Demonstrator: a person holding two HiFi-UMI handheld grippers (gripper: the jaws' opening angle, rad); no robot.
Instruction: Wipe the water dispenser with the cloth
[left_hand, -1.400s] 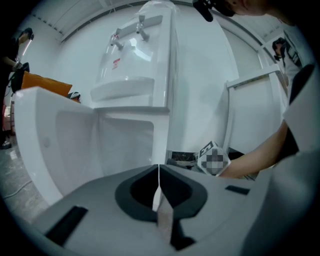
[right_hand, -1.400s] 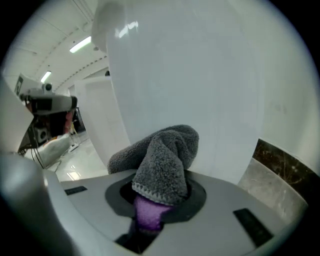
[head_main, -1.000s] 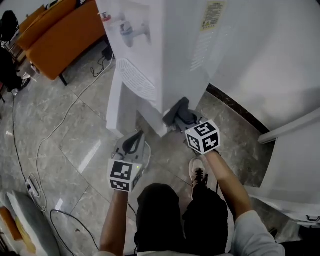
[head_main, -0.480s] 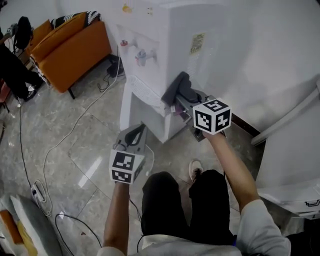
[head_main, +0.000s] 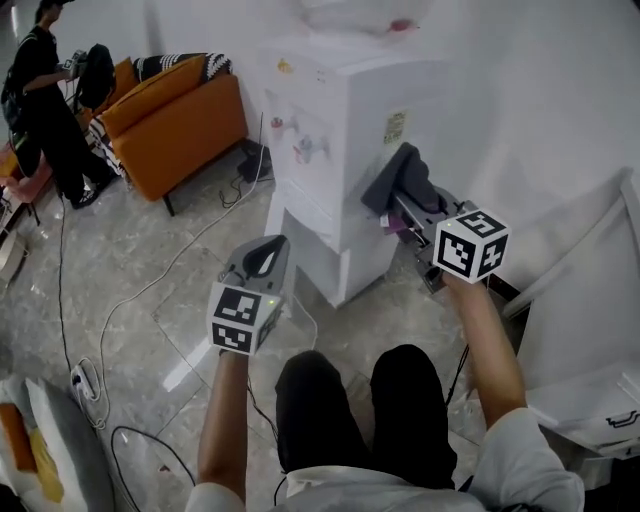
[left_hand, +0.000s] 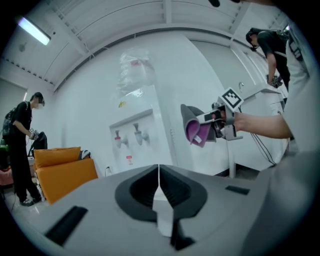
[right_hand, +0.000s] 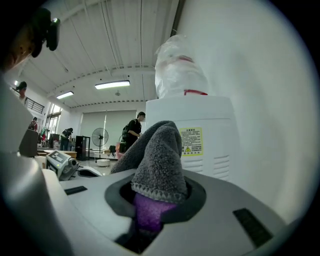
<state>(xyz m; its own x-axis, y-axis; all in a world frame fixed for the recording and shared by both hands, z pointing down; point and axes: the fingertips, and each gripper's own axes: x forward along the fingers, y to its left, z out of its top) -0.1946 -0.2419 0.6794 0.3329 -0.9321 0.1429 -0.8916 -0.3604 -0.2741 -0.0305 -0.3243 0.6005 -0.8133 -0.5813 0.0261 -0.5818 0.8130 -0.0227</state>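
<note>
A white water dispenser (head_main: 340, 150) stands against the wall, with two taps (head_main: 300, 140) on its front and a yellow label (head_main: 395, 126) on its side. My right gripper (head_main: 405, 205) is shut on a grey and purple cloth (head_main: 400, 180), held against the dispenser's side panel just below the label. In the right gripper view the cloth (right_hand: 155, 160) bulges out of the jaws, with the dispenser (right_hand: 200, 135) right behind it. My left gripper (head_main: 262, 262) hangs lower, in front of the dispenser's base, shut with nothing in it. The left gripper view shows the dispenser's front (left_hand: 132, 135) and the cloth (left_hand: 195, 127).
An orange sofa (head_main: 180, 120) stands at the left, with a person (head_main: 45, 100) beside it. Cables (head_main: 130, 300) trail over the tiled floor to a power strip (head_main: 80, 380). A white cabinet (head_main: 590, 330) stands at the right. The holder's legs (head_main: 360, 420) fill the lower middle.
My right gripper has risen with the cloth from near the dispenser's base up along its side panel to just under the label. The left gripper has stayed low.
</note>
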